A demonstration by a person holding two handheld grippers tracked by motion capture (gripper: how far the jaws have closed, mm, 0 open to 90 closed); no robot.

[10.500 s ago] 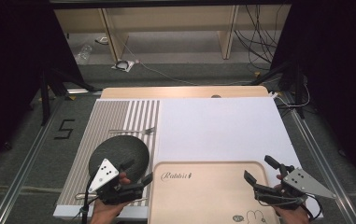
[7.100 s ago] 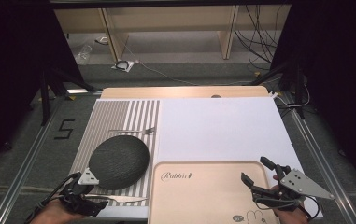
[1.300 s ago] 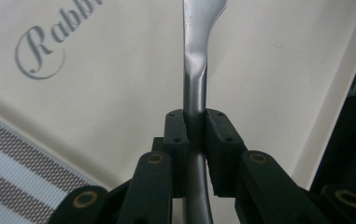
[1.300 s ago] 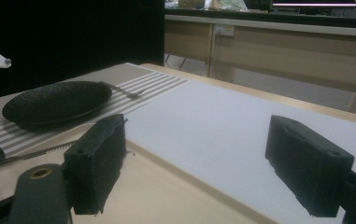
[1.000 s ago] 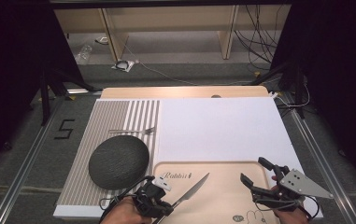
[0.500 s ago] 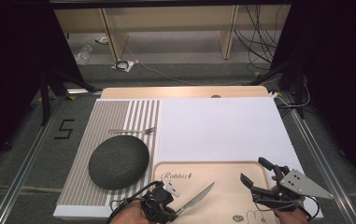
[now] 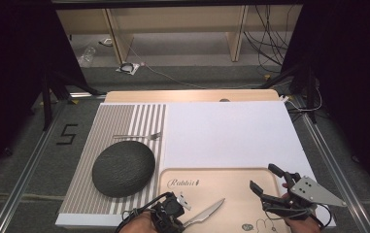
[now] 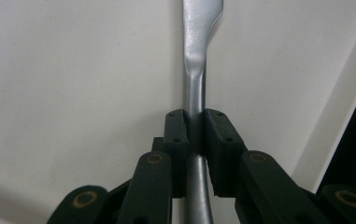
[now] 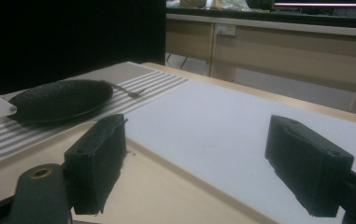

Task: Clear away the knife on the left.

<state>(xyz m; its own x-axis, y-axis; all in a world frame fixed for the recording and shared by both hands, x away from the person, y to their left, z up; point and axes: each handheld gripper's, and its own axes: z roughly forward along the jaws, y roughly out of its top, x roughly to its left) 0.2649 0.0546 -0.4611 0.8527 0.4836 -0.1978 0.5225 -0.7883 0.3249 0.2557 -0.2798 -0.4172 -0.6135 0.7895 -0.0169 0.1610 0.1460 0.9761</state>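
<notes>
Layout: tray at the table's near edge, mats behind it.
I see the plate (image 7: 123, 168) on the striped mat (image 7: 88, 145) at the left edge, the fork (image 7: 138, 136) behind it, and the knife (image 7: 204, 213) over the tray (image 7: 231, 182), near its left corner.

Table (image 7: 192, 95) with light wood top, its far edge bare beyond the mats. Grey carpet floor (image 7: 27, 160) on both sides of it; a black "5" (image 7: 66, 134) marked on the carpet at left. Metal rails (image 7: 22, 174) run along the floor on either side of the table. Black curtains (image 7: 12, 58) close off left and right, with black stand legs (image 7: 56, 90) at their feet. Beyond the table, a light wood bench or shelf unit (image 7: 173, 24) on upright panels; loose dark cables (image 7: 265, 39) hang and lie at right under it, a small coil (image 7: 128, 68) and a white cord (image 7: 173, 77) on the floor. Even overhead light; dark surroundings.
</notes>
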